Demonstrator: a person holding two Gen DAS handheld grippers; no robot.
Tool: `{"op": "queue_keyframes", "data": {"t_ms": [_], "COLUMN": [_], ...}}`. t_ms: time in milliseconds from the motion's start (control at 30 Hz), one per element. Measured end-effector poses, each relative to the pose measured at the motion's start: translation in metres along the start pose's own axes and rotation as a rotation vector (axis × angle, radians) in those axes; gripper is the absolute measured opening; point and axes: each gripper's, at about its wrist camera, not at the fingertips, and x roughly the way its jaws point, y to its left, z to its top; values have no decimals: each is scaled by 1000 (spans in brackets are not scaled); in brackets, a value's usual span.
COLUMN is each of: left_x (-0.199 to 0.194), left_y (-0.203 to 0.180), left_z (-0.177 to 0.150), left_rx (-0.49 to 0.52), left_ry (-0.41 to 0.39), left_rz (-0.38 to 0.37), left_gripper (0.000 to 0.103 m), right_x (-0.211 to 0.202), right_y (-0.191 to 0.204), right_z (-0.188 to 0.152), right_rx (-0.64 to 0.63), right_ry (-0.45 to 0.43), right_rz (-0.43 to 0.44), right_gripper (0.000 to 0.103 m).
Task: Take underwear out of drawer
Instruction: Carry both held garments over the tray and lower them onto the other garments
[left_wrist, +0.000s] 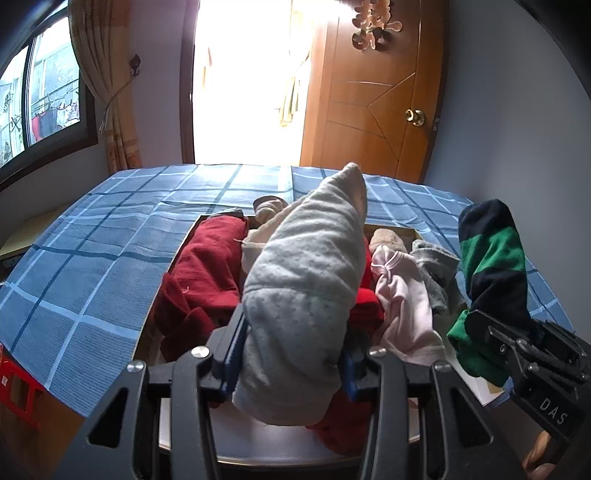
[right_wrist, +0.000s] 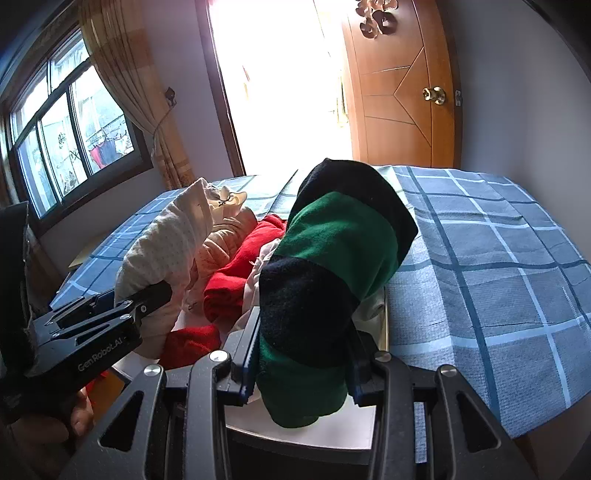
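The left gripper (left_wrist: 291, 354) clamped a grey garment (left_wrist: 306, 280) that stood up over the open drawer (left_wrist: 184, 243), above red clothes (left_wrist: 207, 273) and a pink piece (left_wrist: 406, 302). To the right, the right gripper (right_wrist: 303, 365) clamped a green-and-black roll (right_wrist: 332, 273) beside the checked bedspread (right_wrist: 498, 258).

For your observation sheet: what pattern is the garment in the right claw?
Broad green and black bands, clearest in the right wrist view.
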Motion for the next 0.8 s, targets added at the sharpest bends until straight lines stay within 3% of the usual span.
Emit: {"op": "queue_keyframes", "data": {"t_ms": [267,800], "left_x": [14,33], "left_y": [0,-3], "left_z": [3,14], "left_rx": [9,10], "left_ry": [39,102], "left_rz": [48,68], "left_gripper": [42,42], "right_x": [6,33], "right_y": [-2,5], "right_z": [2,15], "right_rx": [-8,-60], "right_ry": [38,141], "right_rz": [-7,-23], "right_gripper": [41,41]}}
